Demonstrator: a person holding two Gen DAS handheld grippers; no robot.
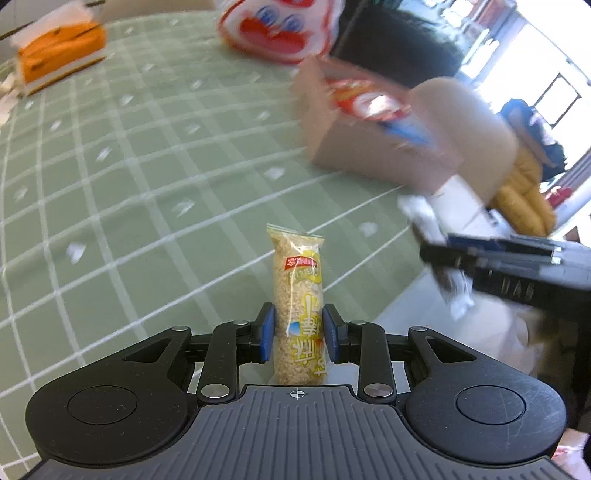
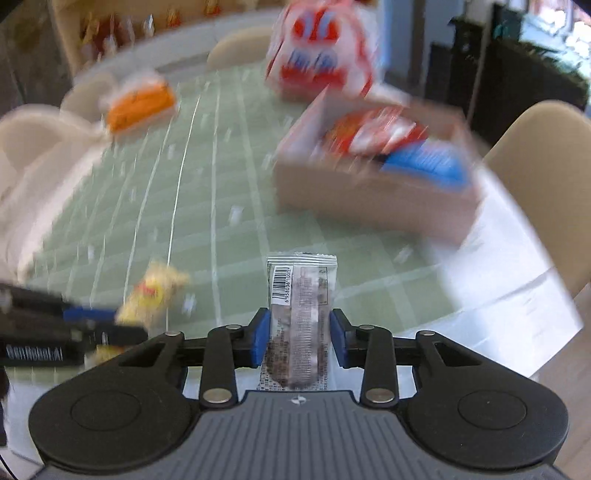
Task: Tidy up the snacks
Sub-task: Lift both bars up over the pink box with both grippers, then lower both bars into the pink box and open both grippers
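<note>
1. Okay, your left gripper point(image 1: 298, 334) is clamped on a yellow clear-wrapped puffed-rice snack bar point(image 1: 298, 306); both blue pads press its sides and the bar sticks forward, lifted above the table.
2. Your right gripper point(image 2: 299, 339) is clamped on a silver foil snack packet with a barcode point(image 2: 301, 314), blue pads on both sides, packet pointing forward, off the table.
3. In the left wrist view your right gripper point(image 1: 509, 266) shows at the right edge, blurred, with its silver packet point(image 1: 424, 218) poking out front.
4. In the right wrist view your left gripper point(image 2: 66, 332) shows at the left edge, blurred, holding the yellow bar point(image 2: 155, 291).
5. An open brown cardboard box point(image 1: 369, 155) sits on the green checked tablecloth point(image 1: 147, 166) ahead, near the table's right edge; red-white and blue snack bags point(image 1: 373, 103) already lie inside it.
6. A big white bag with red and blue print point(image 1: 277, 29) stands just behind the box, at the far side.
7. An orange tissue pack point(image 1: 59, 55) sits far left on the cloth, well apart from the box.
8. Beige chairs point(image 2: 546, 177) ring the table; heavy motion blur, so labels are unreadable.
</note>
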